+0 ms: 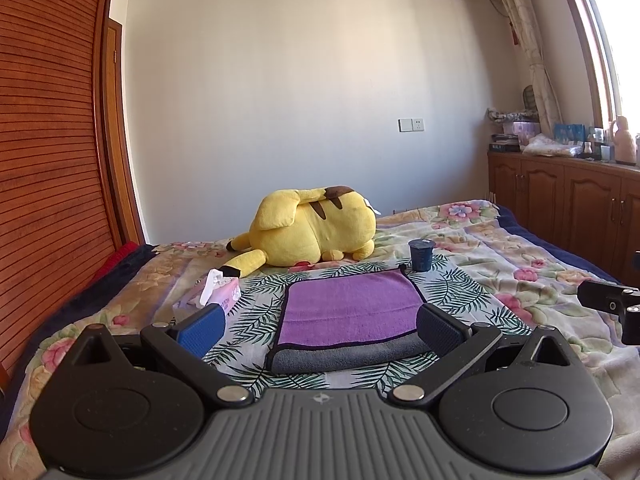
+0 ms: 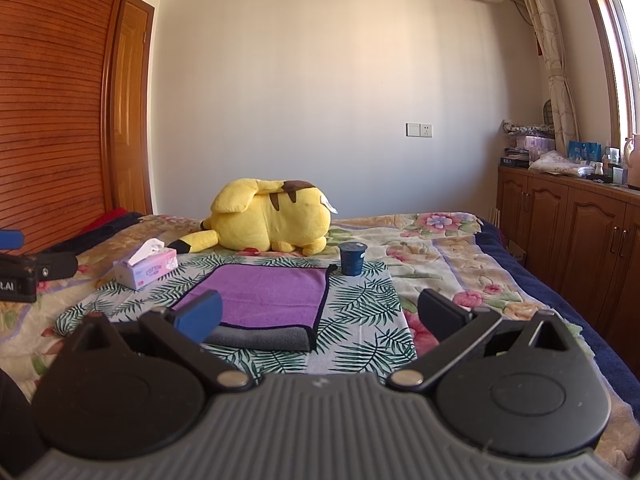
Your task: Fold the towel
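Note:
A purple towel (image 1: 350, 308) with a dark edge and grey underside lies folded over on the leaf-print cloth on the bed; it also shows in the right wrist view (image 2: 260, 296). My left gripper (image 1: 320, 330) is open and empty, held just in front of the towel's near folded edge, its fingers spread about as wide as the towel. My right gripper (image 2: 320, 314) is open and empty, off the towel's near right corner. The right gripper's tip shows at the right edge of the left wrist view (image 1: 612, 300).
A yellow plush toy (image 1: 312, 232) lies behind the towel. A pink tissue box (image 1: 220, 292) sits to its left, a dark blue cup (image 1: 421, 255) at its far right corner. A wooden wardrobe (image 1: 48, 120) stands left, cabinets (image 1: 560, 204) right. The floral bedspread (image 1: 500, 260) extends right.

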{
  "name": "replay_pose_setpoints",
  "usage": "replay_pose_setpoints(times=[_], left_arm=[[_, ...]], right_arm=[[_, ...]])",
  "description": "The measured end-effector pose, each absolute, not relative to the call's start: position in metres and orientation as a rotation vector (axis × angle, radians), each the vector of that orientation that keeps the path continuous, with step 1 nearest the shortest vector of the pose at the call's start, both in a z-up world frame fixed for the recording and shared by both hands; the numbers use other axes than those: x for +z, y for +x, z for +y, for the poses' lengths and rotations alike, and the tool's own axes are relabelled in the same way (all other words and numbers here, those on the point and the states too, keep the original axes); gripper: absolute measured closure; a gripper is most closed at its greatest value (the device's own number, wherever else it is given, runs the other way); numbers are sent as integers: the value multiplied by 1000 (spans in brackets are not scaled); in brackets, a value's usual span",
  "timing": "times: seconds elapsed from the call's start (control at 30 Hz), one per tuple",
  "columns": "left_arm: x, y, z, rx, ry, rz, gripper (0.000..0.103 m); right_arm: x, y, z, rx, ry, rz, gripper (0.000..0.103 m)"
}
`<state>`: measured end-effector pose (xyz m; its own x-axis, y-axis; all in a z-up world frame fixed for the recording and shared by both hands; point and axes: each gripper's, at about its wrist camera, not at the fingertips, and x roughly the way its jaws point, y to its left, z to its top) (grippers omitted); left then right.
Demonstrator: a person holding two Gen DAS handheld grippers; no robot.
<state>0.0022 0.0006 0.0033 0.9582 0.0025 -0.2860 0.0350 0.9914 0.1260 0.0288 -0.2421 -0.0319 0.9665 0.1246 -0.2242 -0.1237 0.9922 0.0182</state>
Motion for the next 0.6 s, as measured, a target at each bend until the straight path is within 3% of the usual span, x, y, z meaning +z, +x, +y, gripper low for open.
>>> replay_pose_setpoints(times=[0.6], left_arm=[[1,30,3,-51,150,383,16]], right_arm=[[-41,54,-227,165,-23,307,0]])
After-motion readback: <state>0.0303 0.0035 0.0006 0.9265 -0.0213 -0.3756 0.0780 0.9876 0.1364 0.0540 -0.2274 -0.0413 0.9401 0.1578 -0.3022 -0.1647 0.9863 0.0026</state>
